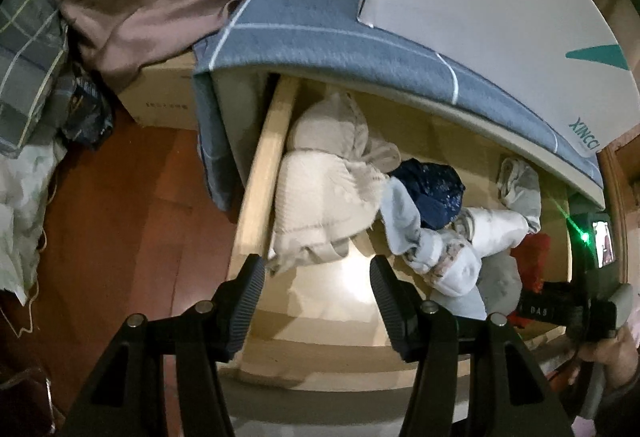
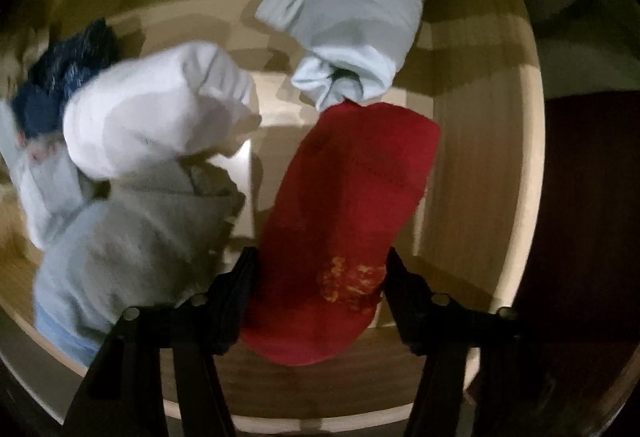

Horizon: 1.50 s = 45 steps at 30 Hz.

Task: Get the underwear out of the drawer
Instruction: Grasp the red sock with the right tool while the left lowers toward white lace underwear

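Left gripper (image 1: 316,301) over left part of wooden drawer (image 1: 260,173), fingers wide apart, nothing between. In drawer, left to right: one cream knit bundle (image 1: 320,197), one navy piece (image 1: 432,193), one white roll (image 2: 160,109), one grey garment (image 2: 140,237), one pale blue folded piece (image 2: 352,21), one red underwear (image 2: 352,189). Right gripper (image 2: 320,277) straddles red underwear near drawer's right wall; firm clamp unclear.

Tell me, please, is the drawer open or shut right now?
Open: the drawer is pulled out from under the bed, and the folded clothes inside, like the red garment, lie exposed.
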Tool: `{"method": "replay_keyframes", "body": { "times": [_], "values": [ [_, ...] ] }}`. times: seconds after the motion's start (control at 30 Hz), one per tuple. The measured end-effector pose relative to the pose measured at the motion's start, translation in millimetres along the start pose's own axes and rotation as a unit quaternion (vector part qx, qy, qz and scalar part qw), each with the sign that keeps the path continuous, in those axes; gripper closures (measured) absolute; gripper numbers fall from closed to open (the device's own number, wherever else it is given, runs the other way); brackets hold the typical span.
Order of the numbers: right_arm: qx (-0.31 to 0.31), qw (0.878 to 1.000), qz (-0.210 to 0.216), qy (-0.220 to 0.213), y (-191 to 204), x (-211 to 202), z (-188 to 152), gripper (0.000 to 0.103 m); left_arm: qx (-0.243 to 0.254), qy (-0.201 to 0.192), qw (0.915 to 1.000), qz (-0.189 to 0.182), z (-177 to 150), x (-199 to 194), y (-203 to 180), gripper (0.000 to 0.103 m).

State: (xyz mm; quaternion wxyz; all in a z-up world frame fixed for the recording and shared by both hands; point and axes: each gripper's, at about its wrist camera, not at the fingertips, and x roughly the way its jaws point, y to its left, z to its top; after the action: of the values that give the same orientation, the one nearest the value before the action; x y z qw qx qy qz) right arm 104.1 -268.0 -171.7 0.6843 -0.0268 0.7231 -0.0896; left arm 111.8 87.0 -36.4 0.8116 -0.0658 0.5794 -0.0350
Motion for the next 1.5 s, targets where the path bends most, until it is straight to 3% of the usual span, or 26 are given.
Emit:
{"method": "replay_keyframes", "body": {
  "times": [0.37,0.5,0.9,1.27,1.37,1.4,1.43,1.47,1.5],
  "values": [
    [-0.014,1.0,0.012,-0.005,-31,12,-21,0.058,0.024,0.014,0.9995,-0.017,21,12,-6,0.047],
    [-0.015,1.0,0.006,-0.01,-14,7,-34,0.057,0.018,0.012,0.9995,-0.025,31,21,-11,0.047],
    [-0.014,1.0,0.002,-0.02,0,-4,-49,0.057,0.025,0.011,0.9996,0.0,52,53,-23,0.047],
    [-0.018,1.0,0.005,-0.021,-6,-6,-43,0.056,0.041,0.001,0.9991,0.013,57,69,-36,0.047],
    [-0.017,1.0,0.006,-0.023,-6,-7,-43,0.056,0.049,0.007,0.9987,0.015,55,72,-37,0.053],
    [-0.017,1.0,0.006,-0.023,-6,-8,-44,0.056,0.052,0.01,0.9985,0.017,54,72,-39,0.062],
    [-0.017,1.0,0.007,-0.023,-6,-8,-44,0.056,0.052,0.01,0.9984,0.02,53,72,-39,0.081],
    [-0.016,1.0,0.007,-0.024,-6,-9,-44,0.056,0.051,0.016,0.998,0.033,53,73,-39,0.089],
    [-0.016,1.0,0.007,-0.024,-6,-9,-44,0.056,0.045,0.021,0.9983,0.03,53,74,-36,0.089]
  ]
}}
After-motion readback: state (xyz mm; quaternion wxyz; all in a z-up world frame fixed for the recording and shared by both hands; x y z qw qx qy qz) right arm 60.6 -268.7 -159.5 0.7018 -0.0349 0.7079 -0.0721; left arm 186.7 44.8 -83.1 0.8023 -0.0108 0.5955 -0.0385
